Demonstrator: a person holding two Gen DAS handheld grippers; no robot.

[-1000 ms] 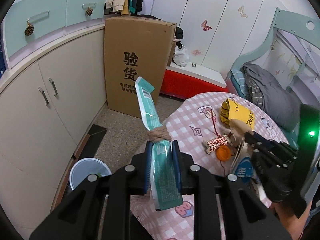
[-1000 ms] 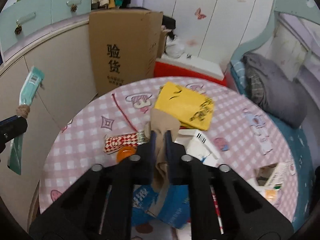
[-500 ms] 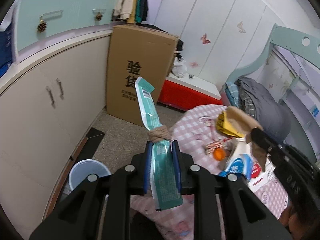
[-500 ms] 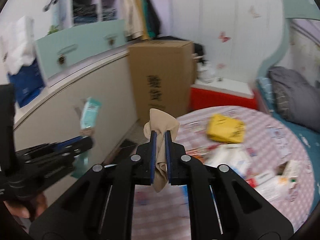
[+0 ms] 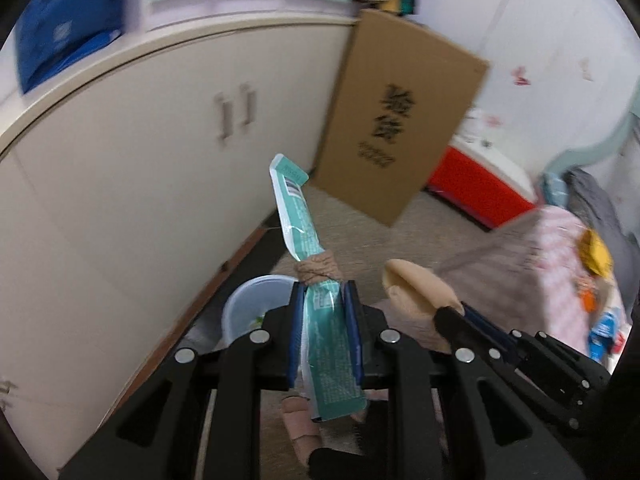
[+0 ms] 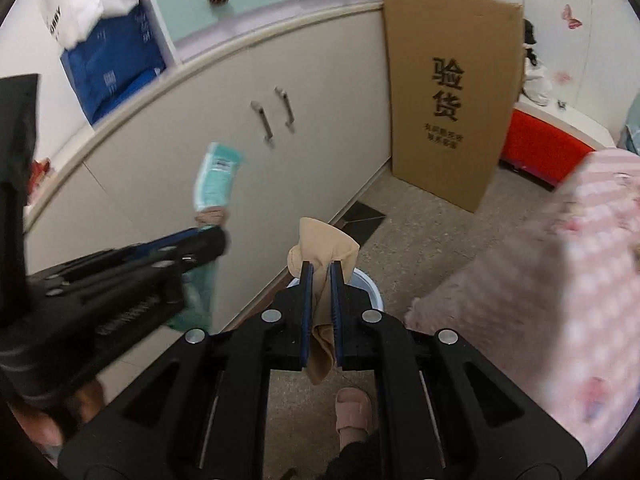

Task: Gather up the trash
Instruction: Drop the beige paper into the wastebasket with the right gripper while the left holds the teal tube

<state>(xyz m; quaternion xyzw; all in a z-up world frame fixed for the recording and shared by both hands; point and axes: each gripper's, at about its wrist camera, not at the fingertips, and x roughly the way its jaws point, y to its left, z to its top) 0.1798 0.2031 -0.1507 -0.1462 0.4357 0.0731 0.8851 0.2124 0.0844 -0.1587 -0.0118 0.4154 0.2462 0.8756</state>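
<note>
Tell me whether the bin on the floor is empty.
Not empty. The left wrist view shows the pale blue bin open-topped, with a few small light scraps inside. How full it is cannot be told; the left gripper hides part of it.

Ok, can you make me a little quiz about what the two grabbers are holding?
1. True or false: the left gripper holds a teal wrapper.
2. What does the right gripper pinch? A) yellow bag B) beige stocking C) orange cap
3. Fill in: on the floor below both grippers stands a pale blue ____.

Key: 1 true. 2 B, the beige stocking. 3 bin, beside the cream cabinet.
</note>
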